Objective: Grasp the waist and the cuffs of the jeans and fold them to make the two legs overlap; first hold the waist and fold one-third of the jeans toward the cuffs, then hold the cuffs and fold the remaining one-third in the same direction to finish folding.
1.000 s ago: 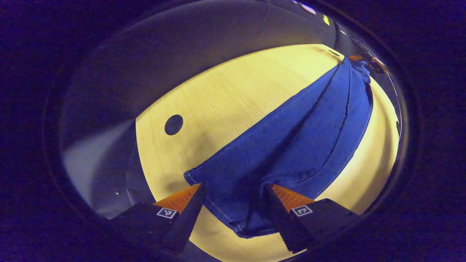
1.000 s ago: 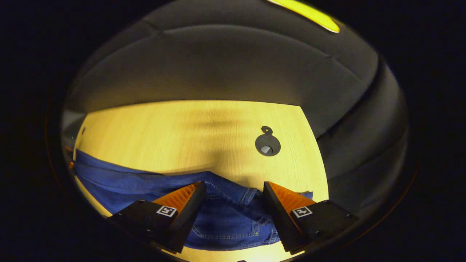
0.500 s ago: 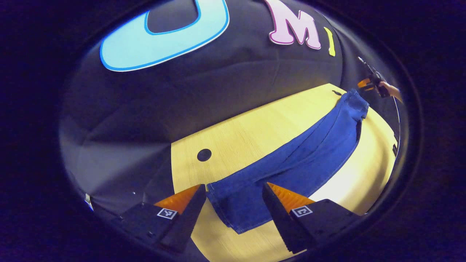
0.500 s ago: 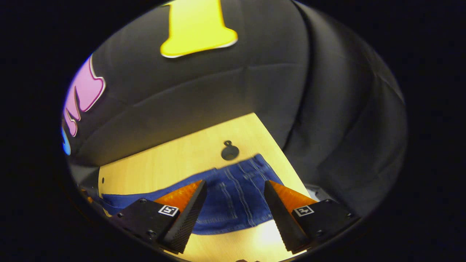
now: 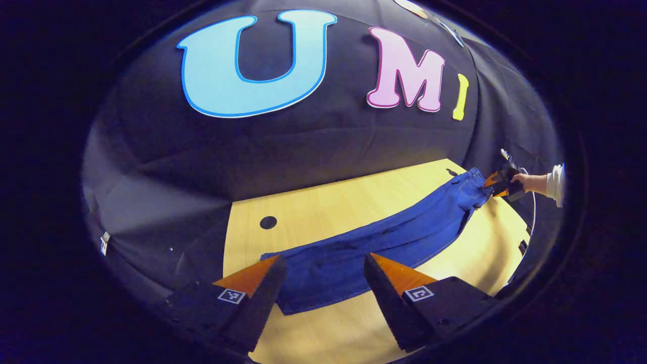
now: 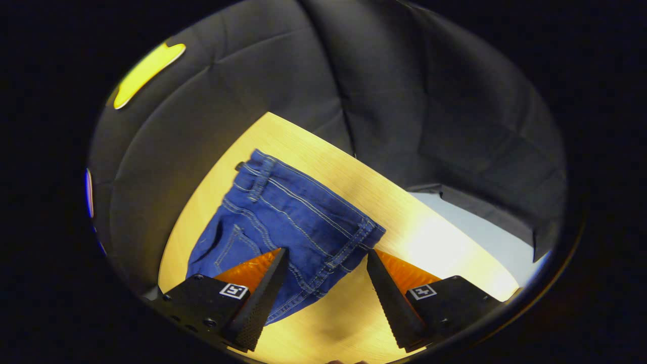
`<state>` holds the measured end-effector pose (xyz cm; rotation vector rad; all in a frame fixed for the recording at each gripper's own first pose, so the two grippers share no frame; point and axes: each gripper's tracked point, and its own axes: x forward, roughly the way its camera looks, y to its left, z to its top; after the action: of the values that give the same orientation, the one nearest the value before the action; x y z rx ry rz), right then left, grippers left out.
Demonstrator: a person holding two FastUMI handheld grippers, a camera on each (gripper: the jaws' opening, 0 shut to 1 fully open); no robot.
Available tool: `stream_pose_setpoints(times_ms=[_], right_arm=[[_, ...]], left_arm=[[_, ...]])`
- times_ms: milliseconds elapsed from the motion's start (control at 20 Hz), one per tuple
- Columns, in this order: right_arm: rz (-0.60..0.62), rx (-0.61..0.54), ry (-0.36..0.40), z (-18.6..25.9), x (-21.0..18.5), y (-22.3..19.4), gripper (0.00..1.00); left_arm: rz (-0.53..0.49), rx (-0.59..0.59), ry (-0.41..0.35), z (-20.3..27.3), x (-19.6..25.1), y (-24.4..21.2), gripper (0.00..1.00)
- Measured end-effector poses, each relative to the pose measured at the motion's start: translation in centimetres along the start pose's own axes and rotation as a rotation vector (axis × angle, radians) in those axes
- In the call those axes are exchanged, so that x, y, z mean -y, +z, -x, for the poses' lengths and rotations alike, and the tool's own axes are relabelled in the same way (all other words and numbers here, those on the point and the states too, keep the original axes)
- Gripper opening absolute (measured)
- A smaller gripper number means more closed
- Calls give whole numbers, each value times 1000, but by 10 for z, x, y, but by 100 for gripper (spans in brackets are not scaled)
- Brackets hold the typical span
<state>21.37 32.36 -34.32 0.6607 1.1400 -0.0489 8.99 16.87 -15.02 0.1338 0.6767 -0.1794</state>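
Observation:
Blue jeans (image 5: 384,242) lie stretched flat along the wooden table (image 5: 328,212), one leg on top of the other. The cuff end (image 5: 303,288) is nearest my left gripper (image 5: 323,257), which hovers open above and just short of it. Far to the right a hand (image 5: 525,182) holds my right gripper (image 5: 498,184) at the waist end (image 5: 470,184). In the right gripper view the waistband and pockets (image 6: 298,212) lie flat in front of my right gripper (image 6: 327,251). It is open and above the waistband edge, with nothing pressed between its fingers.
A round dark cable hole (image 5: 268,222) sits in the table behind the cuffs. Black cloth walls close the booth at the back and sides. Bare table (image 6: 429,237) lies right of the waist, up to the table edge. A white sleeve (image 5: 556,184) shows behind the hand.
Both grippers have pulled up and back from the jeans, staying open. The cloth, bunched close to the fingers a second ago, now lies flat. The right gripper has swung to face the waistband.

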Motion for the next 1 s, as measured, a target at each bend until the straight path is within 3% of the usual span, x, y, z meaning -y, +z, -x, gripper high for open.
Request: stream_pose_setpoints(times_ms=[50,200,300,350,400,550,600,700,1000], right_arm=[[-44,81,17,2,-3,19,99],[-130,94,32,-2,-1,25,77],[-197,106,79,2,-3,26,39],[-206,115,98,3,-3,29,27],[-197,132,107,4,-4,31,28],[-164,206,149,13,-13,42,7],[-155,229,180,18,-19,48,13],[-128,256,249,35,-40,53,12],[55,321,569,109,-141,50,12]], left_arm=[[12,12,-10,1,8,1,98],[39,13,-9,-1,16,-7,98],[64,-10,-8,-3,20,-18,99],[72,-19,-8,-6,22,-24,99],[76,-28,-8,-7,24,-28,99],[79,-45,-11,-9,27,-36,99],[85,-44,-12,-9,28,-36,99],[94,-31,-12,-9,28,-34,99],[120,-10,-26,-5,34,-34,99]])
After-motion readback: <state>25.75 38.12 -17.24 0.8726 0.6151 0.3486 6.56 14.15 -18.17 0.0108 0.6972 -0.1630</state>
